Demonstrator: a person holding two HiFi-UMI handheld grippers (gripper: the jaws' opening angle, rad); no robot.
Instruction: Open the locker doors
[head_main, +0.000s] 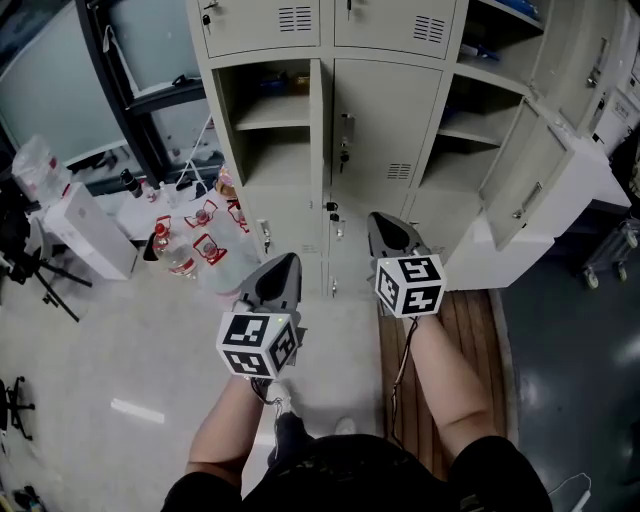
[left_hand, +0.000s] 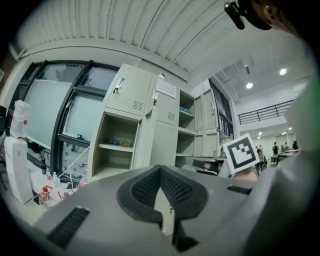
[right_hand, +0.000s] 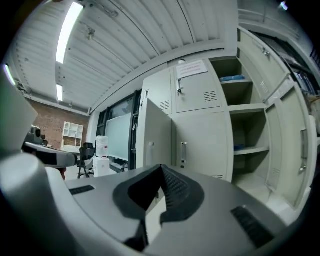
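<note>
Head view: left hand-held gripper (head_main: 288, 262) clenched, nothing in it; right hand-held gripper (head_main: 380, 220) clenched too, empty. Both face the lockers (head_main: 290, 215) just ahead. Dead ahead of the right one stands a closed door (head_main: 385, 120), tall, long axis upright. Off to its right an open door (head_main: 540, 185) swings out toward the person. Both gripper views add a paper notice (right_hand: 191, 68) high up, cut off in head view.

The head view looks steeply down from the person's head onto the floor (head_main: 120, 350) and the lockers (head_main: 385, 130) just ahead. Each gripper view rides low behind its own jaws and faces level toward the lockers from near. The left gripper (head_main: 283, 266) view looks from their left, the right gripper (head_main: 382, 224) view from their right. All three views share the lockers' middle column.
</note>
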